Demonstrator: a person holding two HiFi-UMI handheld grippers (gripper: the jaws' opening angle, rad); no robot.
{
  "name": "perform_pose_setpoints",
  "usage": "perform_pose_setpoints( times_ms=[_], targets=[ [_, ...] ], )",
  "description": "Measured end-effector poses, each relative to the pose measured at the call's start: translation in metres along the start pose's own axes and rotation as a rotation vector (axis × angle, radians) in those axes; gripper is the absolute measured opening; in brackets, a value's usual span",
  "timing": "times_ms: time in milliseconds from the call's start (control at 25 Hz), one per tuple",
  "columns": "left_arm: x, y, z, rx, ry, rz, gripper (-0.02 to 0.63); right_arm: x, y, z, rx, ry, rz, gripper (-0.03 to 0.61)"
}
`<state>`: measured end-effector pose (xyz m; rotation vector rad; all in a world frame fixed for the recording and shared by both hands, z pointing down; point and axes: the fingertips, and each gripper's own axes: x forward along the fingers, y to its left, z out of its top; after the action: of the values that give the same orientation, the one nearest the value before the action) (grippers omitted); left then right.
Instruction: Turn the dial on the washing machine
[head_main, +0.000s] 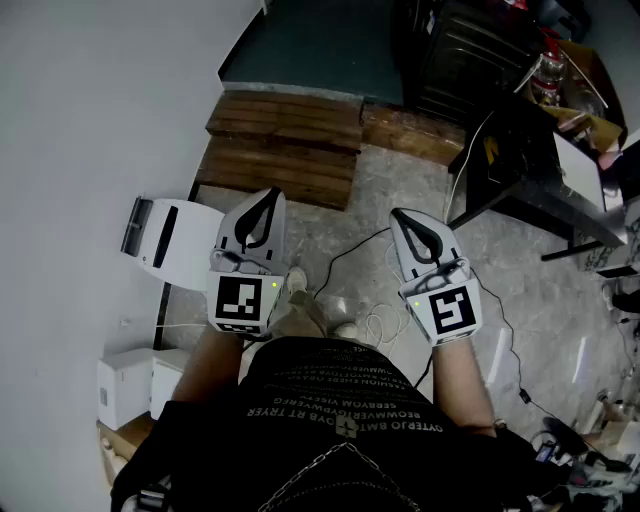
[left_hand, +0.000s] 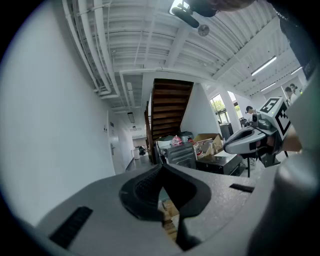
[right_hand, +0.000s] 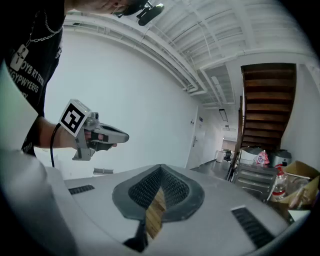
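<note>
Against the plain white wall (head_main: 90, 120) at the person's left stood a white boxy appliance with a dark panel (head_main: 170, 237). It was the only thing in view that might have been the washing machine, and whether it was could not be told. No dial could be made out on it, or anywhere else in the three views.

The task, judging by this, had not begun. Nothing was being touched, and both tools were held in the air in front of the person's waist, well apart from that appliance.

The left gripper (head_main: 270, 195), grey with a marker cube at its back, had its jaws brought together at the tips with nothing between them. Its own view looked past them down a corridor. The right gripper (head_main: 397, 215) was likewise closed and empty, with only the brown wood of the steps showing through the slot behind its tips.

Beyond the grippers lay a flight of brown wooden steps (head_main: 285, 145) rising from the grey mottled stone floor (head_main: 400, 190), with a thin black cable (head_main: 350, 255) trailing across the floor between them. A black metal-framed table (head_main: 520, 170) stood off to the right.

What was left seemed to be the whole job: reaching the machine, finding its dial, parting one pair of jaws around it, and turning it.
</note>
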<state>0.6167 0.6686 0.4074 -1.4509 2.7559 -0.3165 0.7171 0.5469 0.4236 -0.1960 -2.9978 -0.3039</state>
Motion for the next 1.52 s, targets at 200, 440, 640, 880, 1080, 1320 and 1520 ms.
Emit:
perform_pose_setpoints(
  times_ms=[200, 440, 640, 880, 1080, 1320, 1520],
  targets=[
    [0.02, 0.042, -0.014, -0.007, -0.003, -0.005, 0.006, 0.049, -0.007, -0.012, 0.003, 0.023, -0.022, -0.005],
    [0.062, 0.094, -0.03, -0.015, 0.012, -0.036, 0.006, 0.111, -0.021, 0.0, 0.032, -0.018, -0.046, -0.005],
    [0.097, 0.145, -0.028, -0.02, -0.037, -0.065, 0.006, 0.169, -0.019, 0.011, 0.023, -0.018, -0.055, -0.005],
    [0.133, 0.203, -0.042, -0.047, -0.051, -0.094, 0.006, 0.237, -0.02, 0.016, 0.03, 0.005, -0.077, -0.005],
    [0.159, 0.221, -0.046, -0.062, -0.029, -0.093, 0.006, 0.259, -0.035, 0.033, 0.029, -0.006, -0.078, -0.005],
    [0.189, 0.219, -0.045, -0.063, -0.026, -0.127, 0.006, 0.262, -0.066, 0.026, 0.03, 0.02, -0.12, -0.005],
    [0.218, 0.216, -0.053, -0.052, 0.006, -0.144, 0.006, 0.277, -0.101, 0.01, 0.074, 0.017, -0.148, 0.003]
  ],
)
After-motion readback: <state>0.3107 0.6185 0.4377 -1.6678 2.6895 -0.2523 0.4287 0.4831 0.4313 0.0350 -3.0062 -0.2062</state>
